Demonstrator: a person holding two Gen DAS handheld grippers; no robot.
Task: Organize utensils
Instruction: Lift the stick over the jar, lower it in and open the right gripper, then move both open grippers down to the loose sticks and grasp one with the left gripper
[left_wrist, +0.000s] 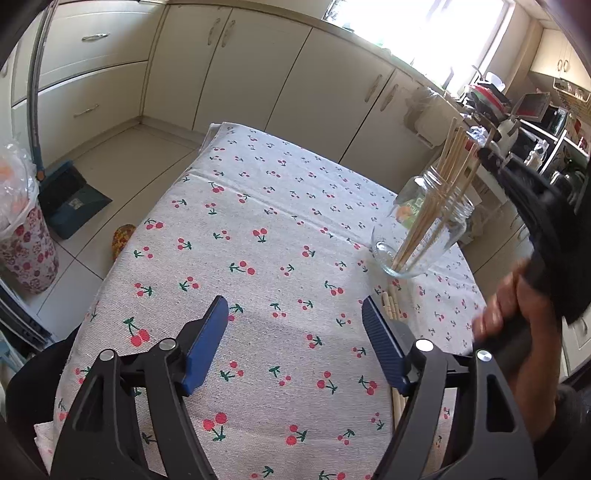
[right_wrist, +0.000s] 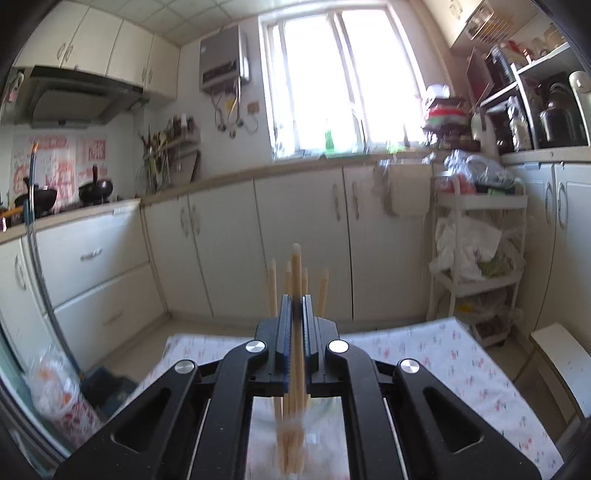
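Observation:
A clear glass jar (left_wrist: 424, 229) stands at the table's right side with several wooden chopsticks (left_wrist: 443, 184) in it. A few more chopsticks (left_wrist: 392, 303) lie flat on the cloth in front of the jar, beside the right finger of my left gripper (left_wrist: 295, 317), which is open and empty over the cloth. My right gripper (right_wrist: 295, 314) is shut on one chopstick (right_wrist: 295, 266), held upright above the jar among the other sticks (right_wrist: 273, 288). The right gripper body (left_wrist: 535, 206) shows above and right of the jar in the left wrist view.
The table has a cherry-print cloth (left_wrist: 258, 221). Cream cabinets (left_wrist: 258, 74) line the far wall. A dustpan (left_wrist: 70, 199) and a flowered bin (left_wrist: 26, 236) stand on the floor at left. A white cart (right_wrist: 476, 258) and a stool (right_wrist: 561, 362) stand at right.

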